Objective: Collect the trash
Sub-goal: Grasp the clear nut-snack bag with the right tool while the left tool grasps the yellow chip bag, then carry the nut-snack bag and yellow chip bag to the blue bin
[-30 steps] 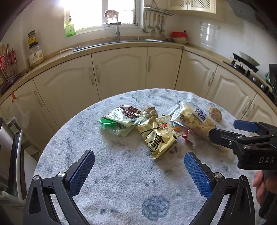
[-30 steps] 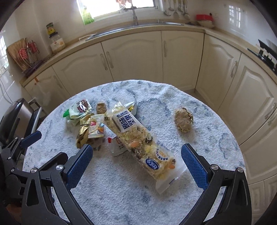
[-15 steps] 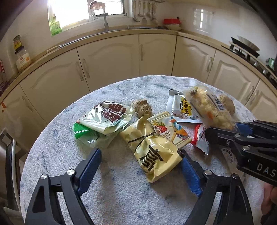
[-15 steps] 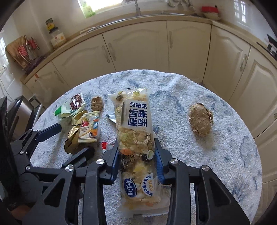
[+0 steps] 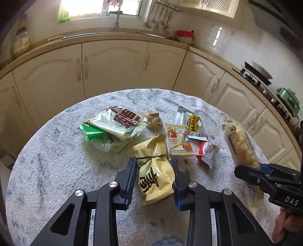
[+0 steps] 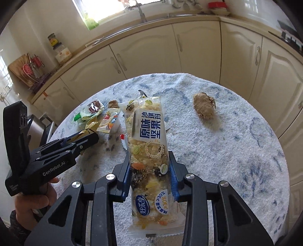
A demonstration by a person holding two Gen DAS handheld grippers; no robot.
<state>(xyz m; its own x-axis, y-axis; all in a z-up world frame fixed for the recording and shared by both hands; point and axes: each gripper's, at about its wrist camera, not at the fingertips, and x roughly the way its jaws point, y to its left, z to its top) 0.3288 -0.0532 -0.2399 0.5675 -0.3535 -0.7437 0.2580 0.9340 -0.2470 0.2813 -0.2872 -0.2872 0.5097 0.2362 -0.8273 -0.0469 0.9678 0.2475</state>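
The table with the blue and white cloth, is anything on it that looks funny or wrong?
Yes. Among the snack wrappers on the round table, two knobbly brown ginger roots lie loose: one alone, one beside the green-and-white crumpled bag. They look like food, not trash.

Setting: a home kitchen.
Cabinets: cream panelled doors [image 5: 113, 64] run in a curve beneath a beige countertop [image 6: 132, 36].
Sink: a tap [image 5: 117, 19] stands below a bright window [image 5: 102, 7].
Utensils: ladles [image 5: 159, 17] hang on a wall rail beside the window.
Cooking: a gas hob [image 5: 255, 75] sits at the countertop's right end.
Storage: a jar [image 6: 60, 51] and a dish rack [image 6: 32, 70] stand on the countertop's left part.
Table: a round top under a blue-white cloth [image 6: 236, 147].
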